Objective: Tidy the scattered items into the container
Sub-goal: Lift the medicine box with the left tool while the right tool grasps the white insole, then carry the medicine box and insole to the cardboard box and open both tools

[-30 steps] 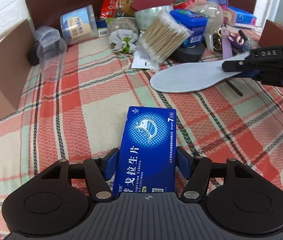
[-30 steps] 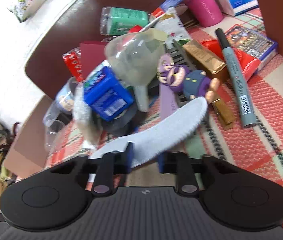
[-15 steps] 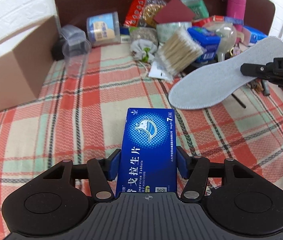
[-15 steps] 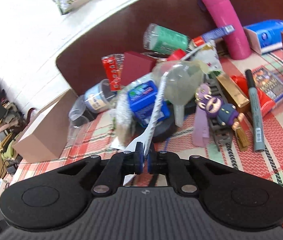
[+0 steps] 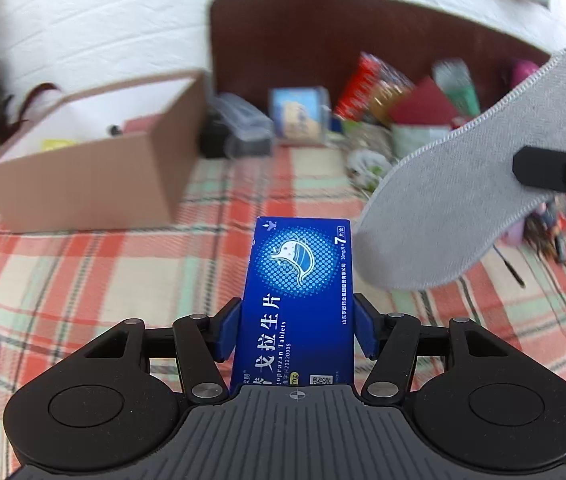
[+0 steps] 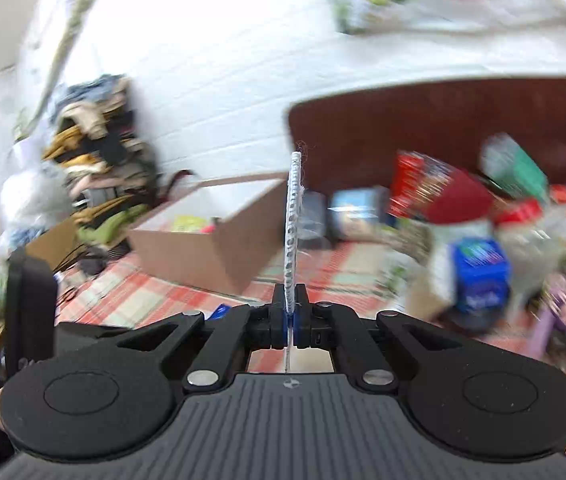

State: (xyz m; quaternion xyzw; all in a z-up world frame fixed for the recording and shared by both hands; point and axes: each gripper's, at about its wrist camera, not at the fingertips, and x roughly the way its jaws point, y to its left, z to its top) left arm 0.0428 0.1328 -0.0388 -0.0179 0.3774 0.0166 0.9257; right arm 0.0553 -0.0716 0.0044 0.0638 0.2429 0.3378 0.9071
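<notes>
Both grippers are now lifted off the checked tablecloth [image 5: 83,280] and swinging toward the cardboard box [image 5: 95,168] — a second ago the insole was lying flat beside the pile and the box was barely in view at the left edge. That puts the task in the carry phase for both items at once; the drop into the box is not yet done.

The left gripper [image 5: 297,328] is pinching the blue tablet box [image 5: 295,292] across its narrow sides, blue pads pressed on both edges, box sticking out forward, face up. The right gripper [image 6: 290,320] is pressed together on the grey insole [image 5: 451,200], gripping it near one end; in the right wrist view it is showing edge-on as a thin vertical strip [image 6: 293,216], so it is being held on edge in the air, well above the cloth.

The cardboard box is sitting open at far left on the cloth, some small items already inside — too blurred to name. The item pile [image 5: 383,100] is remaining against the brown backboard, lots left to tidy.

Insole: grey fabric, stitched rim, thin, likely floppy.
</notes>
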